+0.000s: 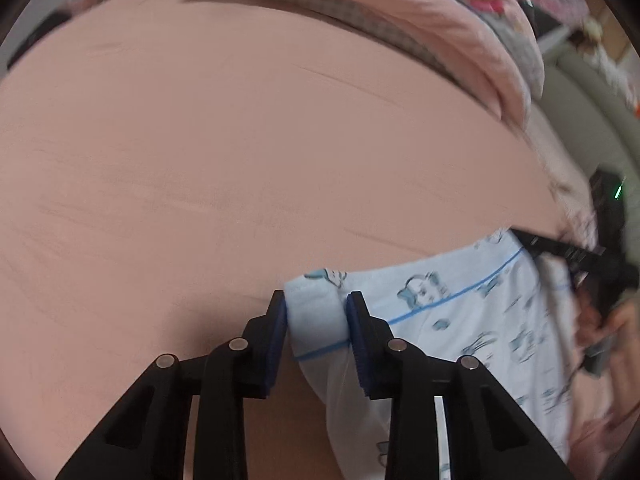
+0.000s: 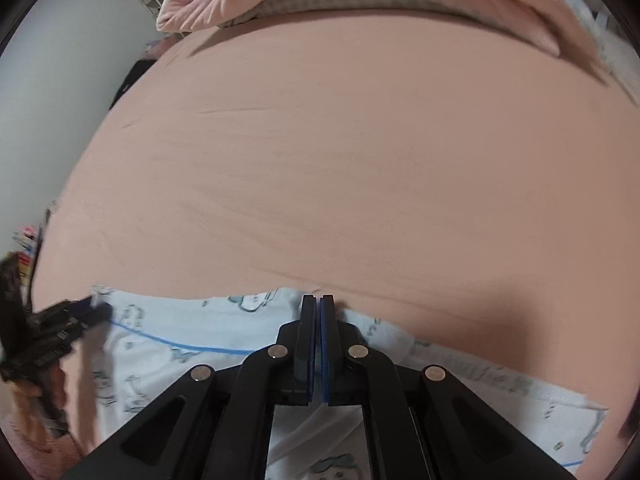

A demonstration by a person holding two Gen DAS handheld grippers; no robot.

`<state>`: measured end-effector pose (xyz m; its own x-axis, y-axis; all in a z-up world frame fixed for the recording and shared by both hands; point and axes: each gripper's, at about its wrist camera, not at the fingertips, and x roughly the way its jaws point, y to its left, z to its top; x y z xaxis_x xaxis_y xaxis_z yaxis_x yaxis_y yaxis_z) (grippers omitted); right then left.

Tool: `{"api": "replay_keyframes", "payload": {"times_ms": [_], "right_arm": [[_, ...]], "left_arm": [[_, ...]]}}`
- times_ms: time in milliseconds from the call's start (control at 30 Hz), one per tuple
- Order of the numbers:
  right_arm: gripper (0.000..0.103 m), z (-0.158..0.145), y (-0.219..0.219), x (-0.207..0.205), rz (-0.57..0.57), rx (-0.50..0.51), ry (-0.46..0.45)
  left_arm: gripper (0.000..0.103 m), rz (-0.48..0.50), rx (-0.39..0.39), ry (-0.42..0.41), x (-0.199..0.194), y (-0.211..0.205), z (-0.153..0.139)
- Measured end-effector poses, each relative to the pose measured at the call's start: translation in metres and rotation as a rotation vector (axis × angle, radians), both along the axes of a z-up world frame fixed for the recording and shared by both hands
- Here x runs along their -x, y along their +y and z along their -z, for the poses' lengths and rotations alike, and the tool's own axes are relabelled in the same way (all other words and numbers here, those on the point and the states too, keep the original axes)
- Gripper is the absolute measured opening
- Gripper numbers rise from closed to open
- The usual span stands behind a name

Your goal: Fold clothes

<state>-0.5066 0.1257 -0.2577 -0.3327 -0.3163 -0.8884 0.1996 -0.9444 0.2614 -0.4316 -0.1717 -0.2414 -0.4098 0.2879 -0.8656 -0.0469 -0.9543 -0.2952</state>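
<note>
A pale blue garment [image 1: 460, 300] with cartoon prints and a thin blue stripe hangs stretched between my two grippers, just above a pink bed sheet [image 1: 240, 140]. My left gripper [image 1: 316, 312] is shut on a thick folded corner of the garment's top edge. In the right wrist view my right gripper [image 2: 320, 300] is shut tight on the other end of the garment [image 2: 192, 320]. Each gripper shows in the other's view: the right gripper [image 1: 520, 238] at the far right, the left gripper [image 2: 94, 306] at the far left. The garment's lower part hangs below the fingers, out of sight.
The pink sheet [image 2: 360, 160] spreads wide and flat ahead. A rolled pink quilt [image 1: 400, 12] over a checked fabric [image 2: 320, 4] lies along the far edge. A person's hand [image 2: 52, 384] holds the left gripper. A grey wall [image 2: 80, 80] stands left of the bed.
</note>
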Motion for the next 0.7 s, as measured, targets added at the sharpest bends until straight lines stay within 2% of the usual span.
{"api": "replay_keyframes", "payload": {"times_ms": [67, 133, 233, 333, 367, 433, 500, 533, 633, 667, 700], "right_arm": [[0.0, 0.003, -0.007, 0.001, -0.001, -0.004, -0.005], [0.0, 0.005, -0.025, 0.001, -0.008, 0.034, -0.028], [0.0, -0.004, -0.019, -0.003, -0.022, 0.138, -0.055], [0.002, -0.016, -0.027, -0.01, -0.043, 0.154, -0.035], [0.005, -0.019, -0.028, -0.012, -0.048, 0.146, -0.025], [0.02, -0.023, -0.028, -0.016, -0.053, 0.139, -0.013], [0.04, -0.021, -0.027, -0.016, -0.051, 0.136, -0.018], [0.042, -0.02, -0.027, -0.015, -0.048, 0.136, -0.024], [0.041, -0.015, -0.026, -0.014, -0.041, 0.136, -0.042], [0.032, -0.014, -0.026, -0.014, -0.038, 0.136, -0.048], [0.004, -0.012, -0.026, -0.013, -0.035, 0.136, -0.053]], "left_arm": [[0.027, -0.004, -0.023, -0.017, 0.0, -0.006, 0.0], [0.027, -0.007, -0.046, -0.035, 0.0, -0.012, 0.0], [0.029, -0.013, -0.08, -0.061, 0.0, -0.021, -0.001], [0.03, -0.021, -0.115, -0.085, 0.0, -0.031, -0.001], [0.03, -0.043, -0.134, -0.082, 0.001, -0.036, -0.001], [0.03, -0.066, -0.145, -0.084, 0.0, -0.046, -0.001], [0.03, -0.056, -0.141, -0.092, -0.002, -0.049, 0.0], [0.03, -0.052, -0.139, -0.095, -0.009, -0.046, 0.001], [0.03, -0.039, -0.125, -0.104, -0.033, -0.046, 0.0], [0.03, -0.038, -0.117, -0.103, -0.032, -0.045, -0.001], [0.03, -0.038, -0.11, -0.103, -0.03, -0.045, -0.001]]}}
